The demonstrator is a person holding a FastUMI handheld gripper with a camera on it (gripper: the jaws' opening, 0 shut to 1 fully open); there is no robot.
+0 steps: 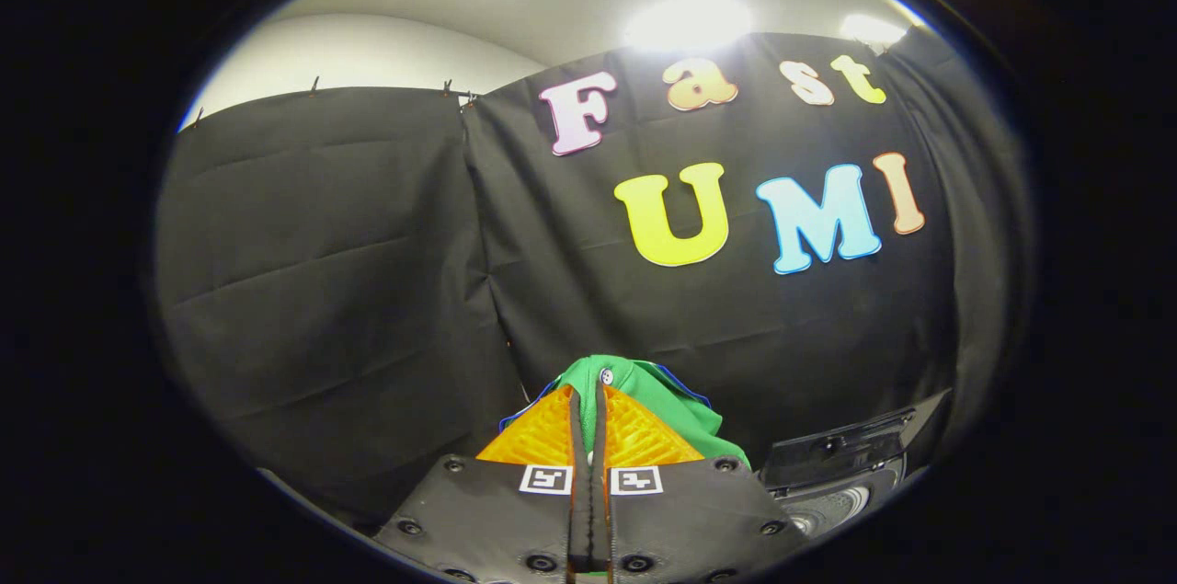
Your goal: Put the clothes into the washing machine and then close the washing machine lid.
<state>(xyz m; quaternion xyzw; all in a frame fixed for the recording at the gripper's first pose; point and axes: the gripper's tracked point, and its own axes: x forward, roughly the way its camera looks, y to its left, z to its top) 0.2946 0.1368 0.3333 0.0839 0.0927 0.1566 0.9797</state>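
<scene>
Black booth cloth ahead; my tongs (pixel 588 405) pinch the green fabric garment (pixel 657 400). Grip stays tight until over the dark washing machine (pixel 841 474), then release low.

I see my gripper (pixel 587 400) closed on the garment (pixel 671 400), the washing machine (pixel 841 474) lower right, cloth wall (pixel 368 290) far behind.

A staged recording booth: creased black cloth walls (pixel 322 271) clipped along their top edge, plain white ceiling with bright lights (pixel 688 21), a dark washing machine (pixel 846 474) below.
</scene>
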